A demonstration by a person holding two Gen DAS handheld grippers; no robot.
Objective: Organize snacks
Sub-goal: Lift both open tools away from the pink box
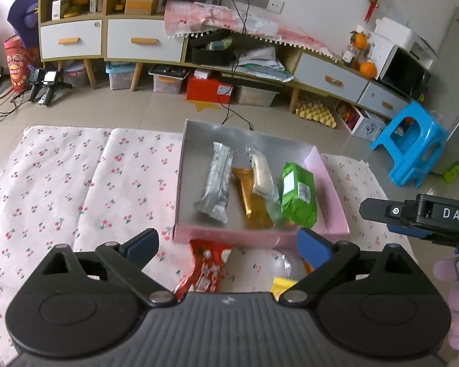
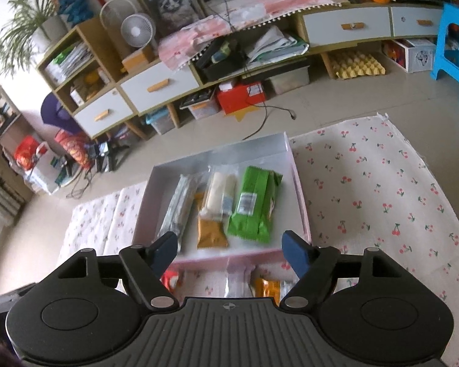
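A shallow pink box [image 1: 260, 236] with a silver inside lies on the cherry-print cloth. In it lie a silver packet [image 1: 217, 183], a gold packet [image 1: 254, 205], a clear packet of pale snack [image 1: 261, 174] and a green packet [image 1: 300, 195]. My left gripper [image 1: 228, 243] hangs open over the box's near wall, holding nothing. Under it on the cloth lie a red packet [image 1: 206, 269] and a yellow one [image 1: 283, 286]. My right gripper [image 2: 231, 246] is open and empty near the same wall [image 2: 229, 260], above a clear packet [image 2: 235, 281] and an orange packet [image 2: 267, 287].
The cherry-print cloth [image 1: 76, 183] spreads to both sides of the box. Beyond it are a tiled floor with a black cable [image 1: 229, 110], a low cabinet with drawers [image 1: 143, 41] and a blue plastic stool [image 1: 410, 150] at the right.
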